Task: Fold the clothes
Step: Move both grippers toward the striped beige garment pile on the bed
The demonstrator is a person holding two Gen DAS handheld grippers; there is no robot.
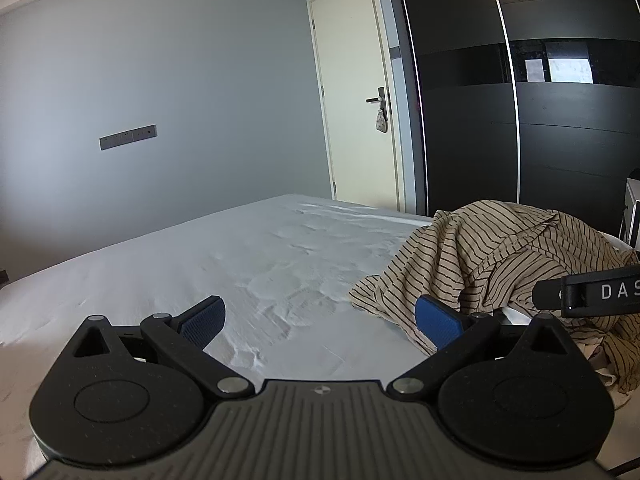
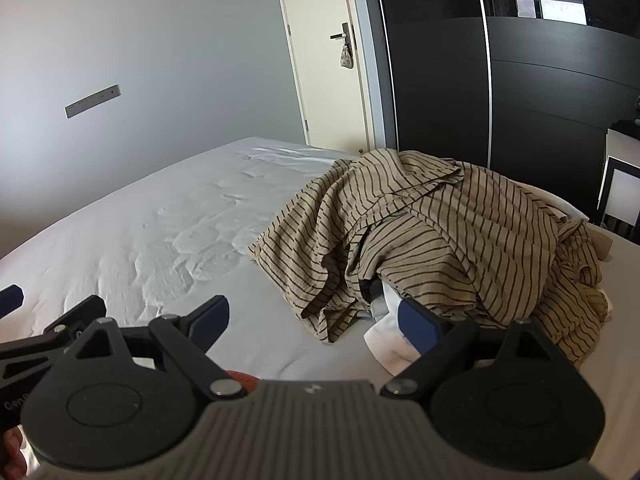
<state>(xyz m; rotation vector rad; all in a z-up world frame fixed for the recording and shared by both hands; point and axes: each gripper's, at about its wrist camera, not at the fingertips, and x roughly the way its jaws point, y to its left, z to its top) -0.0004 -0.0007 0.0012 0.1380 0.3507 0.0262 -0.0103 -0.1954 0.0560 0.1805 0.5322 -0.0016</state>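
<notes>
White-sheeted bed [image 1: 208, 264] fills bedroom. Crumpled beige shirt with thin dark stripes [image 2: 432, 232] heaped far right: light, limp, wrinkle-prone; likely best pinched at near hem edge. Left claw [image 1: 320, 322], right claw [image 2: 316, 320] both spread, holding nothing.

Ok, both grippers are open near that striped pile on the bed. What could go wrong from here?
1. The striped garment lies crumpled over white fabric; a pinch by the right gripper could catch both layers.
2. No collar, hem or sleeve is clearly laid out, so either gripper may grab mid-cloth and lift a bunch rather than an edge.
3. The left gripper sits close beside the right one; reaching for the same fold could make them collide.
</notes>
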